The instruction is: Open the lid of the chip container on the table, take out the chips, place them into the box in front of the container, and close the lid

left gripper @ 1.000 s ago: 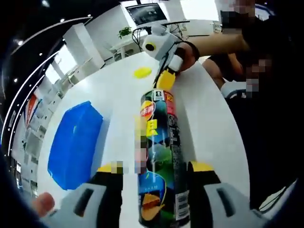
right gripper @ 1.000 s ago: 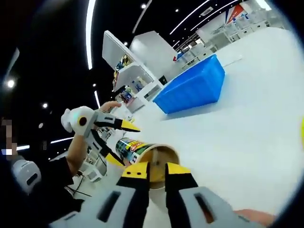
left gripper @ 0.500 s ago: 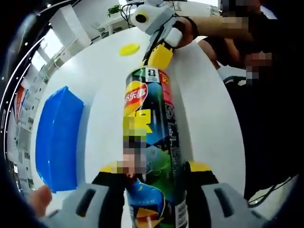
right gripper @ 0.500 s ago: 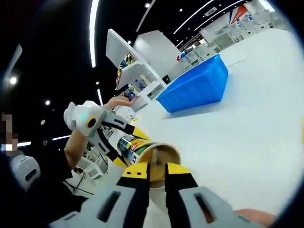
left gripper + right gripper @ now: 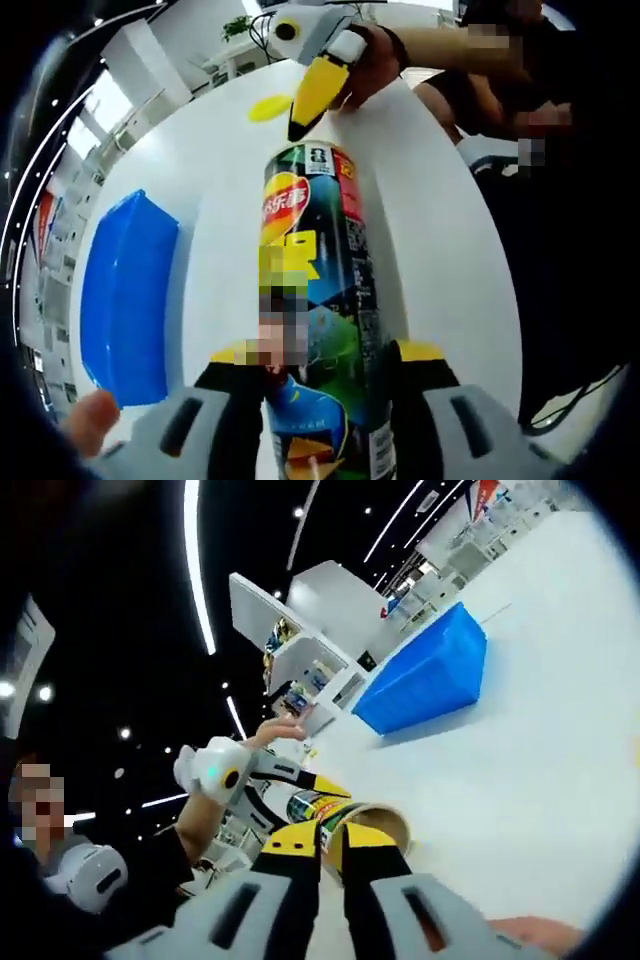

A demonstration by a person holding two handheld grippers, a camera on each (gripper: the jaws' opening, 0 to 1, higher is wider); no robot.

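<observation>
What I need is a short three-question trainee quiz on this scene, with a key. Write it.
1. True or false: the yellow lid sits on the chip can.
2. The left gripper is shut on: A the chip can, B the box, C the yellow lid.
3. Fill in: the box is ___ in colour.
Key: 1 false, it lies on the white table; 2 A; 3 blue.

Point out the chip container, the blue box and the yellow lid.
chip container [image 5: 310,260], left gripper view, on its printed side wall.
blue box [image 5: 125,290], left gripper view, on its inner face.
yellow lid [image 5: 268,108], left gripper view, on its flat top.
</observation>
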